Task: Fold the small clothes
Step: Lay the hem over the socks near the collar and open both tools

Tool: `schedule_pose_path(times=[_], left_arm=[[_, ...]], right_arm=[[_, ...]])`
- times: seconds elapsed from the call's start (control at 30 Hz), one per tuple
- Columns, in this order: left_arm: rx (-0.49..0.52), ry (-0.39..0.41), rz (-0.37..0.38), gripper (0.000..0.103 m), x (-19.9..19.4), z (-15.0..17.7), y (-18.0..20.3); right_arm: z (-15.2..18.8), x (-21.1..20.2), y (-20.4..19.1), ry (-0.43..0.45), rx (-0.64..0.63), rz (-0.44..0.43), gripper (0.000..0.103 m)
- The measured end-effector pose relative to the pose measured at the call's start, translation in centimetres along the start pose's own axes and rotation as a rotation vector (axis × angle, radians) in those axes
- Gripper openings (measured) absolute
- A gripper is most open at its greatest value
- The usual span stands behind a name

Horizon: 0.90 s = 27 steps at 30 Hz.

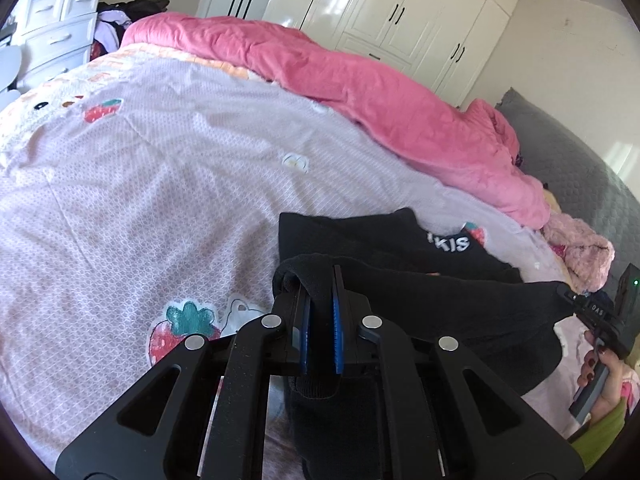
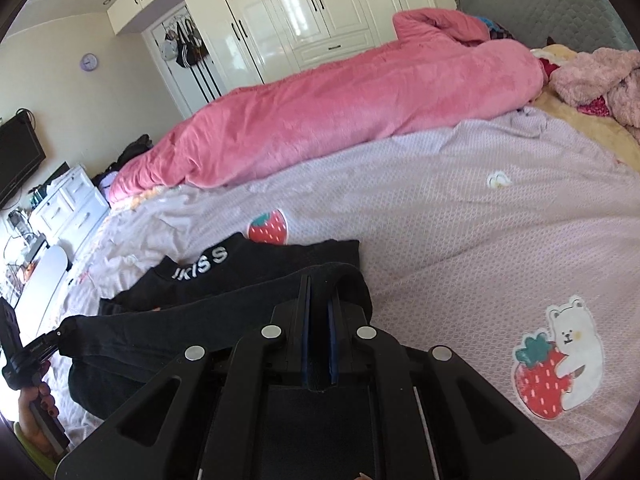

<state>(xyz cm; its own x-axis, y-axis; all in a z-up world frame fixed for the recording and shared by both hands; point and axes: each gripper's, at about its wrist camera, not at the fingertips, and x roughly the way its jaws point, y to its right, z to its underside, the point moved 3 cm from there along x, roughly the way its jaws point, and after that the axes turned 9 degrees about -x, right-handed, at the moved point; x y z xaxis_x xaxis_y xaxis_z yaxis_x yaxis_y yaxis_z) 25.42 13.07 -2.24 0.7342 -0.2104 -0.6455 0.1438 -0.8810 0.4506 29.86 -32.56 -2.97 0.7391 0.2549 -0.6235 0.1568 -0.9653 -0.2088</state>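
A small black garment [image 1: 400, 252] with white lettering on its waistband lies on the lilac patterned bedspread [image 1: 140, 200]. Its near edge is lifted and stretched between both grippers. My left gripper [image 1: 320, 280] is shut on one corner of that black cloth, which bunches over the blue pads. My right gripper [image 2: 319, 292] is shut on the other corner of the black garment [image 2: 248, 272]. In the left wrist view the right gripper [image 1: 576, 300] shows at the right edge with a hand on it. In the right wrist view the left gripper [image 2: 56, 336] shows at the lower left.
A rolled pink duvet [image 1: 380, 92] runs along the far side of the bed. Fluffy pink clothes [image 2: 600, 76] and a grey headboard [image 2: 540, 0] lie toward the bed's head. White wardrobes [image 2: 300, 12] line the wall and white drawers [image 1: 56, 28] stand past the bed's foot.
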Motion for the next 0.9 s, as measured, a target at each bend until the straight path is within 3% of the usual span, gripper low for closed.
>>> schedule_pose_path(times=[0.17, 0.23, 0.27, 0.3, 0.37, 0.4, 0.6, 0.77, 0.9], left_arm=[[-0.018, -0.021, -0.001, 0.005, 1.1, 0.2, -0.4], [-0.018, -0.016, 0.005, 0.008, 1.0, 0.2, -0.3], [-0.022, -0.012, 0.011, 0.012, 0.8, 0.2, -0.3], [-0.024, -0.007, 0.017, 0.015, 0.6, 0.1, -0.1], [-0.012, 0.019, -0.004, 0.038, -0.1, 0.1, 0.1], [-0.002, 0.045, -0.014, 0.040, -0.7, 0.0, 0.2], [0.074, 0.074, 0.004, 0.040, -3.2, 0.8, 2.1], [0.205, 0.006, 0.050, 0.040, -3.2, 3.5, 5.7], [0.285, -0.102, 0.078, 0.040, -1.4, 7.0, 8.0]], right_arm=[[0.6, 1.3, 0.3, -0.034, 0.004, 0.013, 0.010], [0.8, 1.5, 0.4, -0.042, 0.008, 0.019, 0.035], [0.8, 1.4, 0.6, -0.040, 0.017, 0.026, 0.054], [0.7, 1.1, 0.8, -0.028, 0.032, 0.027, 0.055], [0.6, 0.4, 1.2, -0.008, 0.043, 0.028, 0.055], [0.6, 0.1, 1.3, 0.001, 0.039, 0.033, 0.055], [1.2, -2.1, -0.6, 0.036, -0.031, 0.017, 0.053], [2.0, -3.2, -5.0, 0.040, -0.188, -0.056, 0.053], [3.3, -1.9, -8.4, -0.039, -0.272, -0.146, 0.032]])
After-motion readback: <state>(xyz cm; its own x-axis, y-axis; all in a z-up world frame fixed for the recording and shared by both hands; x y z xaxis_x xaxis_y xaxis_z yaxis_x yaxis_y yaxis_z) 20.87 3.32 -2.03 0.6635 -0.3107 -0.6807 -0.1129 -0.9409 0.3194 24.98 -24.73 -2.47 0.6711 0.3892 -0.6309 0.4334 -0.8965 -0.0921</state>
